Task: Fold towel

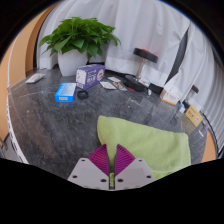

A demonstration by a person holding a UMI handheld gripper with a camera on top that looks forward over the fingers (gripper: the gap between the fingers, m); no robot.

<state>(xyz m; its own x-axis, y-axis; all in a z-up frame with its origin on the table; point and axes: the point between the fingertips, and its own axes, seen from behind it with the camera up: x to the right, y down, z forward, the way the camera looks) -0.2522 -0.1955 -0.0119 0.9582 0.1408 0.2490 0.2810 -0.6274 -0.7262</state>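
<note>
Just ahead of the claw (111, 166), pads pressed together, the green towel (150, 145) lies ungripped on the bench (50, 125); closing early could pinch one layer and drag it askew

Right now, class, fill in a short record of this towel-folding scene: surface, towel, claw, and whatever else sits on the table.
surface: dark table
towel: light green, lying on the table, just ahead of the claw
claw: pink pads close together, a narrow gap between them, towel edge at the tips
plant: leafy, in a white pot, beyond the towel
boxes: blue box, purple and white box, near the pot
</note>
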